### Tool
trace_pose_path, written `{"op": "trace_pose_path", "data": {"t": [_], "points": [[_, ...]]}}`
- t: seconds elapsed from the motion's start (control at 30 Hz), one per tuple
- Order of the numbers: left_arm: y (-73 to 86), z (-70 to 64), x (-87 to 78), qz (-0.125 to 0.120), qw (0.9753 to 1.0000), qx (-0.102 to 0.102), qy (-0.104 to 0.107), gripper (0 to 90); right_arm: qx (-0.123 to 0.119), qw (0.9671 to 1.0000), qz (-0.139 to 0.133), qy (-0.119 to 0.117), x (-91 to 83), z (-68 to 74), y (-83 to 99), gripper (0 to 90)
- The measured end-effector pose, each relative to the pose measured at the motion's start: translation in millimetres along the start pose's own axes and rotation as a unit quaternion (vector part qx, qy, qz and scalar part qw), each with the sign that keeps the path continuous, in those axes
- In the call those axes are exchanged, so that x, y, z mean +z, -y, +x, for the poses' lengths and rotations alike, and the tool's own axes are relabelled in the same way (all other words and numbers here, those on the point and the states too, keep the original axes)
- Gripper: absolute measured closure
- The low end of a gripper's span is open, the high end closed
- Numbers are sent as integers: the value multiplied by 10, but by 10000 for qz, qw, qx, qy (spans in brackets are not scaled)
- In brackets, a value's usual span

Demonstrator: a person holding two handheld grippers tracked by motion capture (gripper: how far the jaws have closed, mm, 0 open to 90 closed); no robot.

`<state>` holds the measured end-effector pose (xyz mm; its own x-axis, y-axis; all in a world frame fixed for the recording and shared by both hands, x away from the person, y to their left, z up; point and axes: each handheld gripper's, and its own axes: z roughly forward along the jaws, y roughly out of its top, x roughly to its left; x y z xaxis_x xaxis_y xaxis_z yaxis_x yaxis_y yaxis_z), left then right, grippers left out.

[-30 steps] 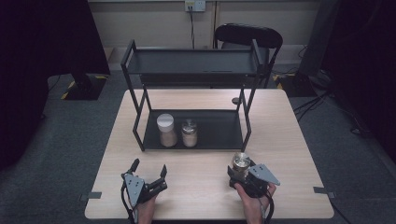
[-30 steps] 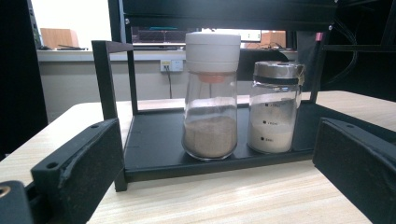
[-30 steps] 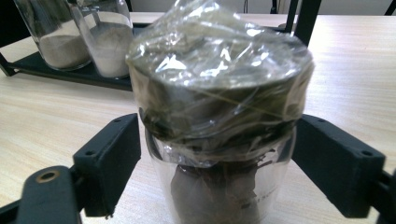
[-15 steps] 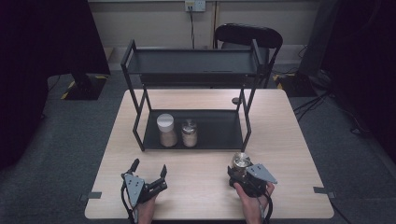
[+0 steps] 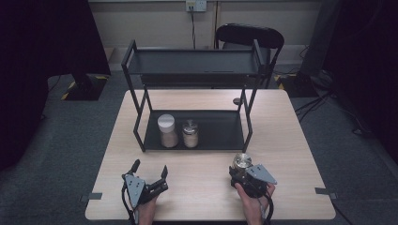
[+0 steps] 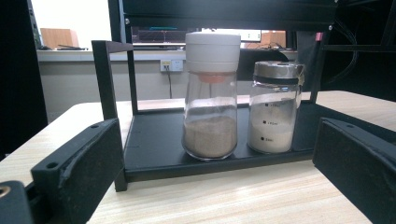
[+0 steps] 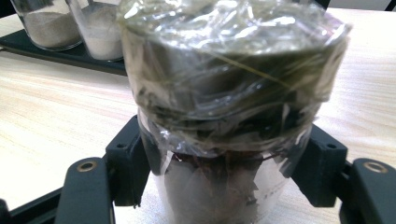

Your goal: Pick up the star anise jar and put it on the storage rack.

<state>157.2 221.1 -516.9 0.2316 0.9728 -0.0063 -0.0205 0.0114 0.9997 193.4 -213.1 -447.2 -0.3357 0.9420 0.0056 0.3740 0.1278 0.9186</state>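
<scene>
Left gripper (image 5: pixel 150 174) sits low at the near left of the table, jaws spread wide with nothing between them, held in a hand (image 5: pixel 146 208) entering from the bottom edge. Right gripper (image 5: pixel 240 172) sits at the near right, jaws closed against both sides of a wrapped jar (image 7: pixel 224 107), the right hand (image 5: pixel 251 202) behind it.

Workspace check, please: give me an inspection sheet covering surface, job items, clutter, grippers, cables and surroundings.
Surface: light wooden table, bare at the front.
Job's things: plastic-wrapped jar between the right gripper's jaws; white-capped jar and metal-capped jar on the lower shelf of the black rack.
Clutter: nothing seen.
Grippers: right gripper shut on the wrapped jar; left gripper open, holding nothing.
Cables: one trailing from each gripper; more on the floor at right.
Surroundings: chair behind the table, wall socket.
</scene>
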Motion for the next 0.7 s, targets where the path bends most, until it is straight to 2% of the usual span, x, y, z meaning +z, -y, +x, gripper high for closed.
{"op": "trace_pose_path", "data": {"t": [0.7], "points": [[2, -1, 0, -7, 10000, -6, -1, 12, 54, 10000, 5, 29, -7, 8, -6, 314]]}}
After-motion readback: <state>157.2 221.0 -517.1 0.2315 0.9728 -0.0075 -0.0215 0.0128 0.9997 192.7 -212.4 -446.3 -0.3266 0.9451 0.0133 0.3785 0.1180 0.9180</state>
